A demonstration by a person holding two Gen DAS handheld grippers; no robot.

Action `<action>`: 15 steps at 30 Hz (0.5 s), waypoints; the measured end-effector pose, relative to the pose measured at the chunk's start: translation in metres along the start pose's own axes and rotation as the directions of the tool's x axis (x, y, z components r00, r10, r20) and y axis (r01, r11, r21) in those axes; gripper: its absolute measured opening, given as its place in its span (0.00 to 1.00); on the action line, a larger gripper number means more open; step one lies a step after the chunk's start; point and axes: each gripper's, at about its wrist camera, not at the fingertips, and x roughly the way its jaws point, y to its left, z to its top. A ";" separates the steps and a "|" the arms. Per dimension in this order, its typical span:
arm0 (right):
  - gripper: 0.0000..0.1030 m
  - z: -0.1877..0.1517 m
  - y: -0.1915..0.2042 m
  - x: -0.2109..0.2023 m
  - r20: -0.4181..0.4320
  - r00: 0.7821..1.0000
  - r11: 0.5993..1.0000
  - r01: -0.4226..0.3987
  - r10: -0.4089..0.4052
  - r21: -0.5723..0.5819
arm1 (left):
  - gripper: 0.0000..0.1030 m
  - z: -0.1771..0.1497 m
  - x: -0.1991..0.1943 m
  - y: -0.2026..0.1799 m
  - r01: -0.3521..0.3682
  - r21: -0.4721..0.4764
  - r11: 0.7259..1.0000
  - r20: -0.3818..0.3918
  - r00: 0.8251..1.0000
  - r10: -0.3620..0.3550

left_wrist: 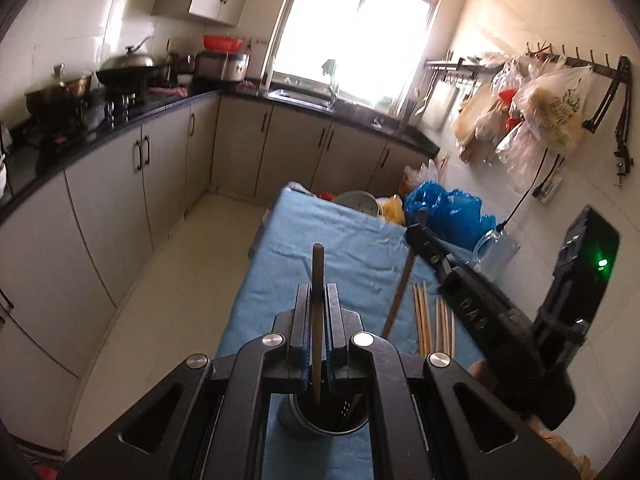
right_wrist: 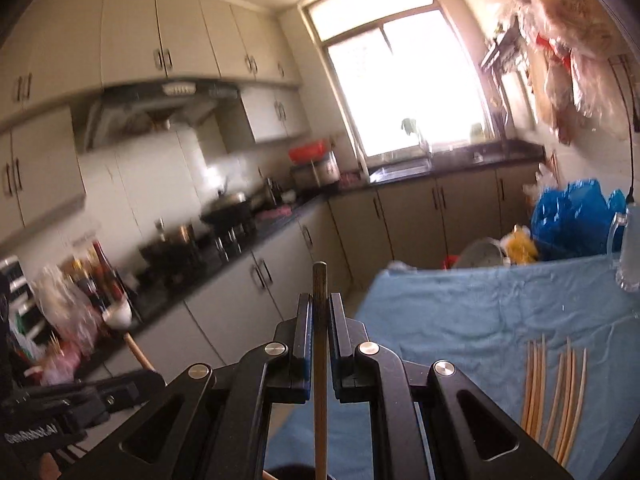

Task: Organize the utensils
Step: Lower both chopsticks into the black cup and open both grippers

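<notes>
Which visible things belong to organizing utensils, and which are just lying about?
Job:
dark wooden chopstick in left tool
dark wooden chopstick in right tool
dark cylindrical utensil holder
pale bamboo chopsticks

Lying about:
blue plastic bag
clear glass mug

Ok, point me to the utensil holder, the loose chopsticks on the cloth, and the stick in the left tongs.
Utensil holder [left_wrist: 320, 426]: left wrist view, inside of its dark cup.
Loose chopsticks [right_wrist: 554, 396]: right wrist view, middle of the pale bundle.
Stick in the left tongs [left_wrist: 318, 268]: left wrist view, shaft above the fingertips.

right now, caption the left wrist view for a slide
Left gripper shut on a dark chopstick above the utensil holder on blue cloth.
</notes>
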 end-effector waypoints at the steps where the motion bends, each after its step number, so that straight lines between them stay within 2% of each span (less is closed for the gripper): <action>1: 0.07 -0.005 -0.003 0.005 -0.023 1.000 1.000 0.004 -0.004 0.001 | 0.05 -0.002 0.002 0.000 -0.002 0.001 1.000 -0.005 1.000 0.002; 7: 0.12 -0.024 -0.022 0.017 -0.099 0.995 0.999 0.023 -0.020 0.033 | 0.07 -0.008 -0.001 0.000 -0.018 -0.003 1.000 0.001 1.000 0.018; 9: 0.23 -0.025 -0.025 0.014 -0.102 0.994 0.999 0.027 -0.023 0.039 | 0.12 -0.008 -0.007 -0.001 -0.020 -0.010 1.000 0.009 1.000 0.020; 10: 0.34 -0.024 -0.025 0.013 -0.102 0.995 0.999 0.028 -0.024 0.041 | 0.17 -0.009 -0.011 -0.001 -0.023 -0.011 1.000 0.016 1.000 0.023; 11: 0.41 -0.024 -0.025 0.010 -0.096 0.995 0.999 0.030 -0.026 0.044 | 0.22 -0.009 -0.016 -0.003 -0.028 -0.009 1.000 0.029 0.999 0.028; 15: 0.42 -0.019 -0.030 -0.011 -0.068 0.997 0.998 0.043 -0.040 0.043 | 0.25 -0.014 -0.038 -0.008 -0.049 -0.005 0.999 0.075 0.996 0.049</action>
